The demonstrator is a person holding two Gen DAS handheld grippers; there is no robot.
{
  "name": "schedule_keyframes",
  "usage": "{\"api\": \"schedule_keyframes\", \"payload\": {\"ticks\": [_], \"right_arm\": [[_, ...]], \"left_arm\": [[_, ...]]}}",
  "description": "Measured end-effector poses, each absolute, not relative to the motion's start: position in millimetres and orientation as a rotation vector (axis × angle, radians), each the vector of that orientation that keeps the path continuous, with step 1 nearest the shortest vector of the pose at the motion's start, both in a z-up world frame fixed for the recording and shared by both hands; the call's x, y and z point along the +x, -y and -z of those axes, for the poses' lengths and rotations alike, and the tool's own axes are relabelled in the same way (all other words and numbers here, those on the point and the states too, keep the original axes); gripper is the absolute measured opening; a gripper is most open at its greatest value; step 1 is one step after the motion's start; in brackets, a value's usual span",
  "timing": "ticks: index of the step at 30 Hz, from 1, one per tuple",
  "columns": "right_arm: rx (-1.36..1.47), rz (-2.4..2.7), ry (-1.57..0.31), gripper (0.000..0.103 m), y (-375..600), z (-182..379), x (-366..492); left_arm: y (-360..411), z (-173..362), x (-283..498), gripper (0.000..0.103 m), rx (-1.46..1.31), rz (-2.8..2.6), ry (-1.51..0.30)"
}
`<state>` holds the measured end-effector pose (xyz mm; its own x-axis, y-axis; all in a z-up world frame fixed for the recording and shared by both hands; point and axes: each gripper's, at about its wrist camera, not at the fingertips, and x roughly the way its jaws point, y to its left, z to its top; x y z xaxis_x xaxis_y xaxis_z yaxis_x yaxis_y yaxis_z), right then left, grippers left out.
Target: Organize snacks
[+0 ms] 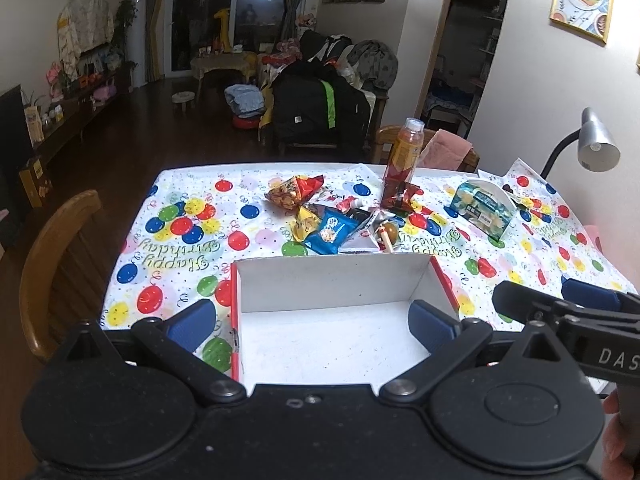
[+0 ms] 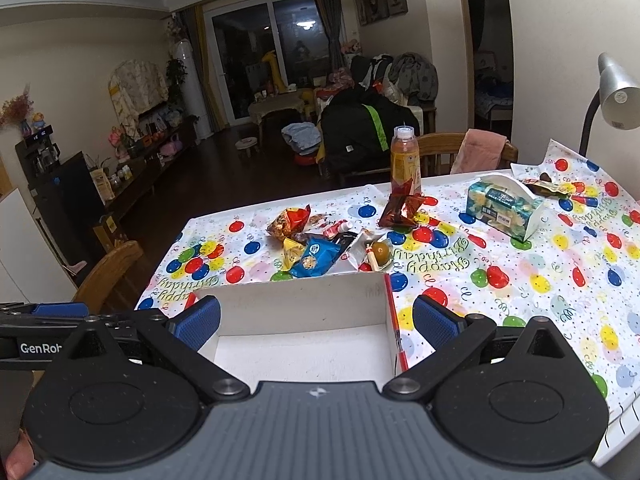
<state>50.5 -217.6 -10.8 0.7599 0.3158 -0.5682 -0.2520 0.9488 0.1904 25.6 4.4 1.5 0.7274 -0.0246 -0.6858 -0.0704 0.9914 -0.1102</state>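
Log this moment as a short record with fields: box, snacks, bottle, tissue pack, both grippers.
box: white box with red outside, open, nothing in it, nearest the cameras
snacks: loose pile on the balloon tablecloth just beyond the box; blue cookie packet closest to it
bottle: orange drink bottle upright behind the pile
tissue pack: right of the pile
left gripper: open, holding nothing
right gripper: open, holding nothing

Side-by-side wrist views over box [image 1: 332, 280]
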Motion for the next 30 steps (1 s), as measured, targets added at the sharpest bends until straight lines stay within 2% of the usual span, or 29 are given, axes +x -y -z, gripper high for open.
{"api": "schedule_keyframes", "payload": {"ticks": [10, 24, 30], "right_arm": [[0.083, -0.352, -0.679, 0.103, 234, 21, 101], [0.025, -0.386, -0.725, 0.103, 274, 19, 224], [0.002, -0.423, -0.799, 0.103, 274, 31, 278]], "left_arm": [[7, 14, 66, 0.102, -0.142, -0.033, -0.806], [16, 14, 165, 0.102, -0.084, -0.043, -0.799], [12, 27, 207, 0.102, -0.065, -0.033, -0.827]]}}
